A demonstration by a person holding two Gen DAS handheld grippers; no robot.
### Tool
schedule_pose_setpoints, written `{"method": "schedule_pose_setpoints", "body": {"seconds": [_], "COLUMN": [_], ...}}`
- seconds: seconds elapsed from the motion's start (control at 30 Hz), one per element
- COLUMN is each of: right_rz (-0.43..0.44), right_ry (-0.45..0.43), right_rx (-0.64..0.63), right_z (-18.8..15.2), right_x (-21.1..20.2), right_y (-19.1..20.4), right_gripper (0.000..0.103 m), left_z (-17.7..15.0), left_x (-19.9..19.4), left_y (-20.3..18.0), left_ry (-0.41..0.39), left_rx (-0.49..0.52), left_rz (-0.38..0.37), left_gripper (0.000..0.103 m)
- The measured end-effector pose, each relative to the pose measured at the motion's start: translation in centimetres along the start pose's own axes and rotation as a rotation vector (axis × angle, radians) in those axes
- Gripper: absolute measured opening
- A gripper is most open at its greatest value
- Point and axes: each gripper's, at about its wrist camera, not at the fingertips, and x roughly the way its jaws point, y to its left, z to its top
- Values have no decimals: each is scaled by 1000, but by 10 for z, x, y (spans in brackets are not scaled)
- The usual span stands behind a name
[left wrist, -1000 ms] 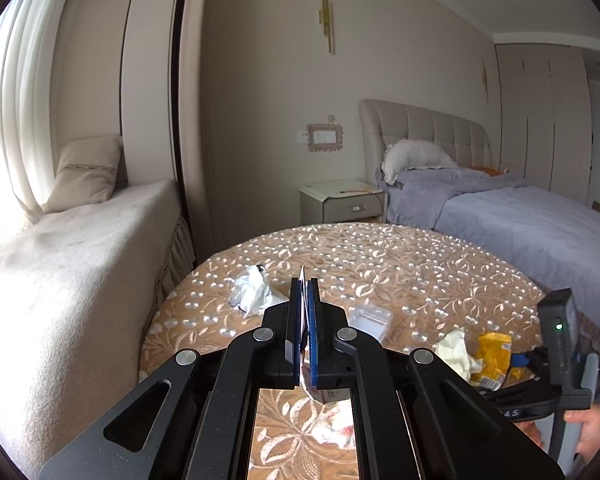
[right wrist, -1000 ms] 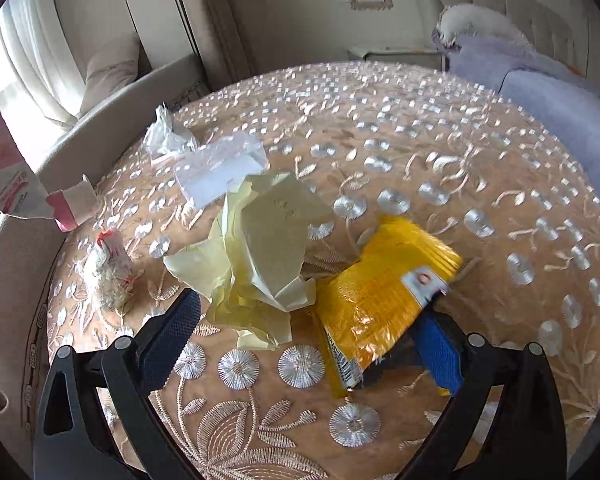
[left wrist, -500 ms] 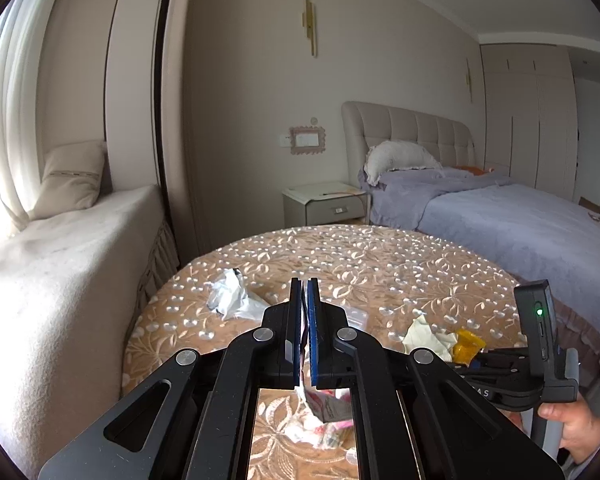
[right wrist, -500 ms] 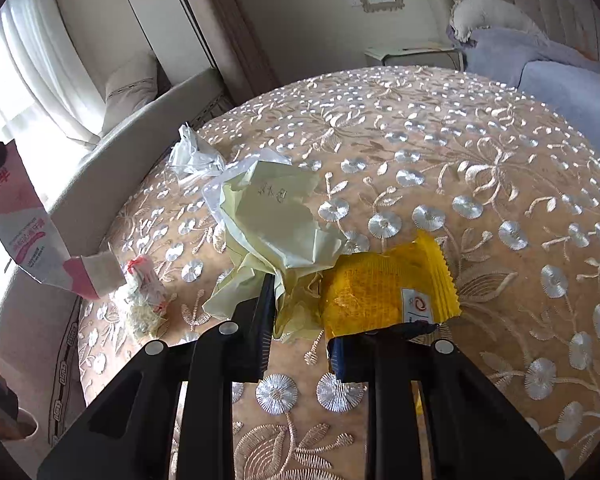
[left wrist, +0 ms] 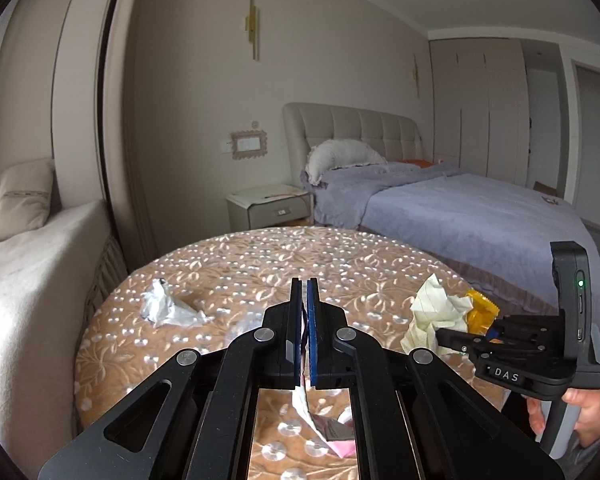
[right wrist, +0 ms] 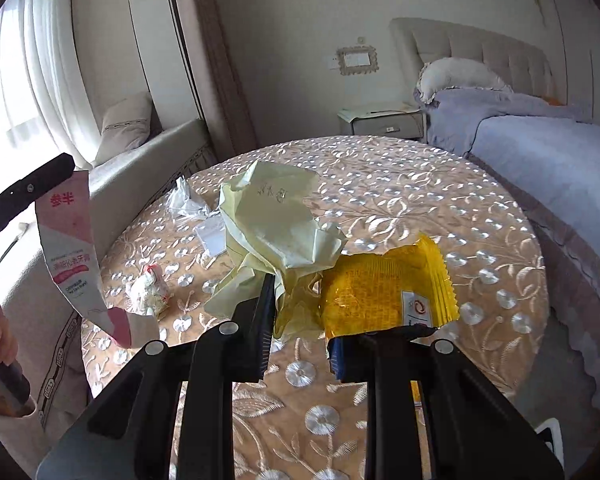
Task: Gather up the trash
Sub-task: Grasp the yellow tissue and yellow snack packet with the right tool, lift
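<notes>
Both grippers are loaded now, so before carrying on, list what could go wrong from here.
1. The right gripper pinches the crumpled yellow paper and the yellow wrapper together, and the wrapper sits at the edge of the jaws; it may slip out.
2. The left gripper holds the pink-and-white wrapper by one end; the dangling part could snag.
3. The clear plastic and the small crumpled wad remain on the table and could be missed.

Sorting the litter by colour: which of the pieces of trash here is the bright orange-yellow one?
The yellow wrapper, glossy foil clamped in the right tool along with the pale paper. The other pieces are pale, white or pink.
</notes>
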Motion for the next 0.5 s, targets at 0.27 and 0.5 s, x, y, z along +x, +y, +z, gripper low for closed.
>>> {"method": "schedule_pose_setpoints", "body": {"seconds": [0.27,0.5], "right_rz": [-123,-295], "right_ry": [-82,-117], "right_rx": [41,128], "right_z": [-17,-48], "right_x": [-64,-120], "right_y": [-50,-112], "right_gripper": [25,25], "left_z": [-2,-15], "left_x": [14,41], "left_y": [-82,-170], "left_ry": [24,81], "left_rx": [82,161], "left_rz": [-180,-390], "left_gripper": [2,2]}}
